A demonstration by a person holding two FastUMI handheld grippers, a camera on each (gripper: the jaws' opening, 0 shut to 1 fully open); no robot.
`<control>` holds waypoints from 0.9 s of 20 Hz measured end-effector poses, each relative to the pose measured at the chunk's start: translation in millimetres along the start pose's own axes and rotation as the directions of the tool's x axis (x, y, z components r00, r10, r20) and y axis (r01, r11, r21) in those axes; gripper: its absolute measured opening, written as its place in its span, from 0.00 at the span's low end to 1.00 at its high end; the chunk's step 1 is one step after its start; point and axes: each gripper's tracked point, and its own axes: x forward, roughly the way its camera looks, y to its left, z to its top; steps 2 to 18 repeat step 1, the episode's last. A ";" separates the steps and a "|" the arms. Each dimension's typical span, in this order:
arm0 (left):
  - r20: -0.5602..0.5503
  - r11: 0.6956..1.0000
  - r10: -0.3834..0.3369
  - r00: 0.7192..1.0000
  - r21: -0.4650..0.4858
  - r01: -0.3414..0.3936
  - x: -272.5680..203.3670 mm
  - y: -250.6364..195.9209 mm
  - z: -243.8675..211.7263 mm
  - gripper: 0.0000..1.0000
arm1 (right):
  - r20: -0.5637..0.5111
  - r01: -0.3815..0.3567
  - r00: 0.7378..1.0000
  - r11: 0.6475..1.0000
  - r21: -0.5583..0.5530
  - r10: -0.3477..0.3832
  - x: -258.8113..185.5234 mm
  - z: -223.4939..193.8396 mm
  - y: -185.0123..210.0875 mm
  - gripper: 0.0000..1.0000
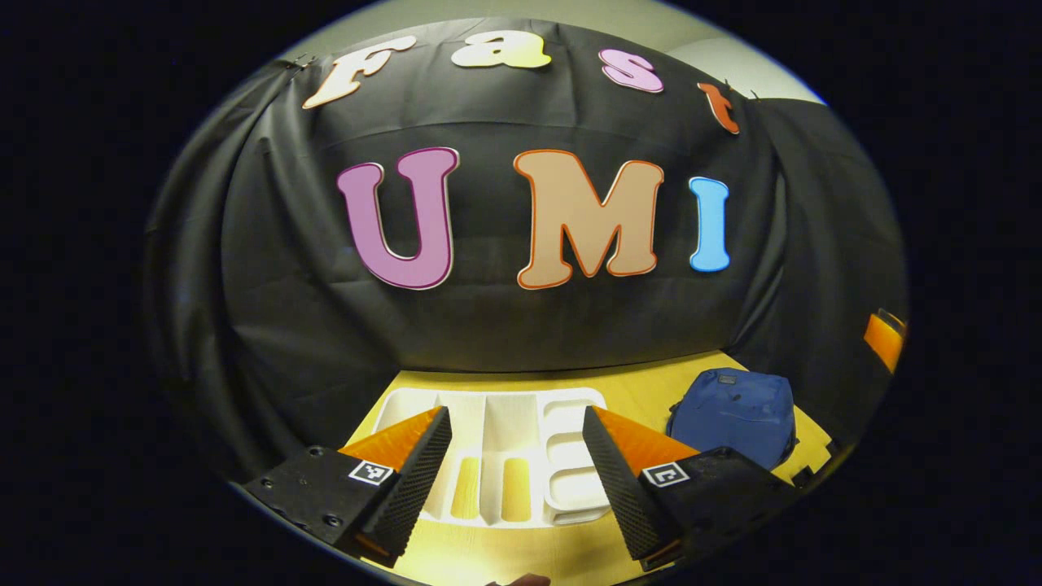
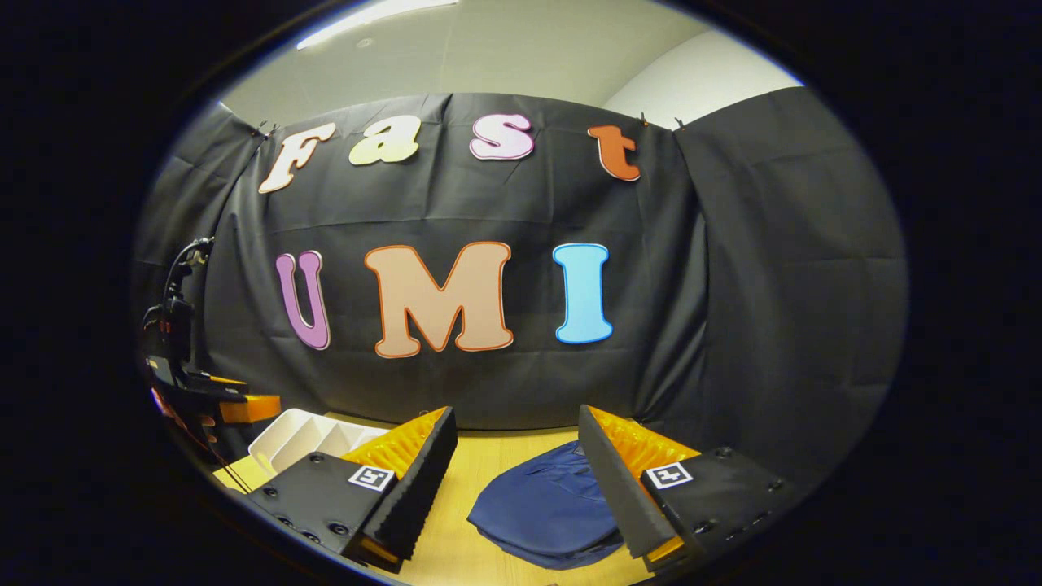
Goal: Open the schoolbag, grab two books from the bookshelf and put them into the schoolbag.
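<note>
The blue schoolbag (image 1: 733,417) lies closed on the yellow table (image 1: 651,382), to the right of a white bookshelf (image 1: 513,411) with several slots. Two yellow books (image 1: 491,488) sit in its middle slots. My left gripper (image 1: 515,412) hovers open above the bookshelf, with nothing between its fingers. In the right gripper view, my right gripper (image 2: 516,412) is open and empty above the table. The schoolbag (image 2: 541,505) lies just beyond and below its fingers. The bookshelf (image 2: 297,435) is at the left, and the left gripper (image 2: 207,399) is held above it.
Black booth cloth (image 1: 521,325) closes the back and both sides of the table. An orange part (image 1: 884,338) shows at the far right edge of the left gripper view. Bare tabletop (image 2: 488,456) lies between the bookshelf and the schoolbag.
</note>
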 end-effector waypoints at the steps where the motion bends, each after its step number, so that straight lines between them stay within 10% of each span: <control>1: -0.002 1.000 -0.007 1.000 0.006 0.007 0.8 1.5 -1.4 0.95 | 0.007 0.011 1.000 1.000 0.006 -0.011 -3.0 1.8 2.0 0.96; 18: -0.002 1.000 -0.007 1.000 0.006 0.007 0.8 1.5 -1.4 0.95 | 0.007 0.011 1.000 1.000 0.006 -0.011 -3.0 1.8 2.0 0.96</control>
